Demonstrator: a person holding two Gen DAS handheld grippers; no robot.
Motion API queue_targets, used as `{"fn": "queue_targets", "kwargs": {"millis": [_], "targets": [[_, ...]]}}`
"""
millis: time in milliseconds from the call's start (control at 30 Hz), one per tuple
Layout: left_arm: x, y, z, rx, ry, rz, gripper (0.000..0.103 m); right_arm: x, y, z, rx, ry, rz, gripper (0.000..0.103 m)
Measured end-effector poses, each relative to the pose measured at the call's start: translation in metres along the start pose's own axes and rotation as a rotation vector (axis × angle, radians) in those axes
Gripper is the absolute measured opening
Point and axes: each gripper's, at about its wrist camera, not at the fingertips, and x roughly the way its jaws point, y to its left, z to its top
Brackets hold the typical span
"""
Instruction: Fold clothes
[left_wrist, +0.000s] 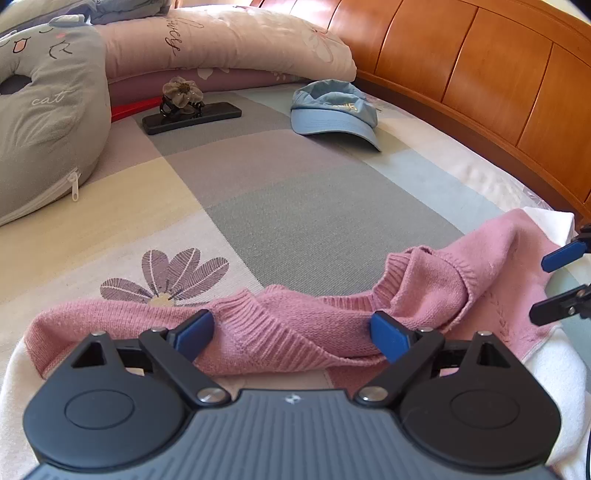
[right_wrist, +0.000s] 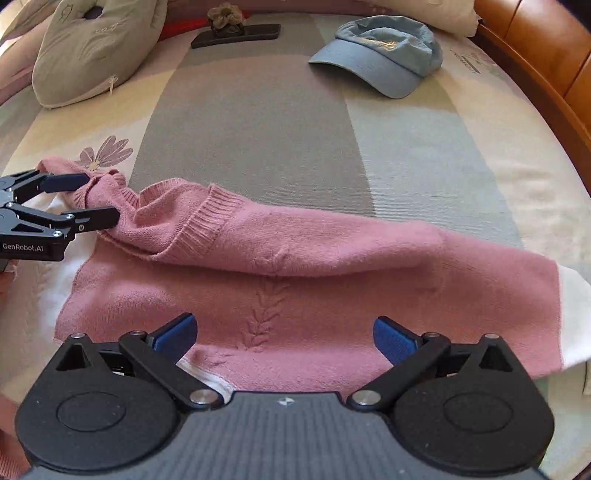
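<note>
Pink sweater (right_wrist: 295, 266) between left tongs (left_wrist: 293, 338)

My left gripper (left_wrist: 291, 334) points steeply down, jaws spread wide — nothing pinched between its pads. My right gripper (right_wrist: 284, 338) tilts downward too, its blue fingers (right_wrist: 173, 334) standing apart.

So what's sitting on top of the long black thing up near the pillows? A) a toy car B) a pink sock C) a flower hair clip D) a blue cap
C: a flower hair clip rests on the long black thing, while the blue cap lies apart from it on the bedspread.
</note>
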Motion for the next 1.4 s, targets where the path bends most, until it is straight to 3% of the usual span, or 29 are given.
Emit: {"fn": "queue_targets", "kwargs": {"millis": [167,300,400,500,700,933,1233,1300,1400], "targets": [[-0.013,-0.011,0.004,0.018,-0.019,0.034,0.092,-0.033,-0.031,-0.015,0.063,-0.099,0.109,0.103],[-0.030,-0.013,0.005,-0.018,-0.024,0.040,0.092,-0.041,-0.041,-0.007,-0.064,-0.158,0.215,0.103],[-0.038,-0.017,0.006,0.005,0.010,0.106,0.092,-0.037,-0.045,0.020,-0.121,-0.191,0.309,0.103],[-0.048,-0.023,0.003,0.000,0.047,0.151,0.092,-0.022,-0.046,0.051,-0.125,-0.171,0.453,0.103],[-0.061,-0.055,-0.019,-0.019,0.067,0.089,0.092,0.036,-0.045,0.091,-0.086,-0.078,0.647,0.103],[-0.041,-0.068,-0.039,-0.096,0.132,0.096,0.092,0.080,-0.048,0.086,-0.032,0.015,0.766,0.103],[-0.032,-0.070,-0.051,-0.115,0.150,0.100,0.092,0.027,-0.061,0.035,-0.049,-0.019,0.904,0.103],[-0.032,-0.070,-0.053,-0.114,0.144,0.102,0.092,0.023,-0.058,0.022,-0.069,0.003,0.886,0.103],[-0.032,-0.071,-0.055,-0.112,0.134,0.102,0.092,0.021,-0.052,0.010,-0.128,0.005,0.790,0.103]]}}
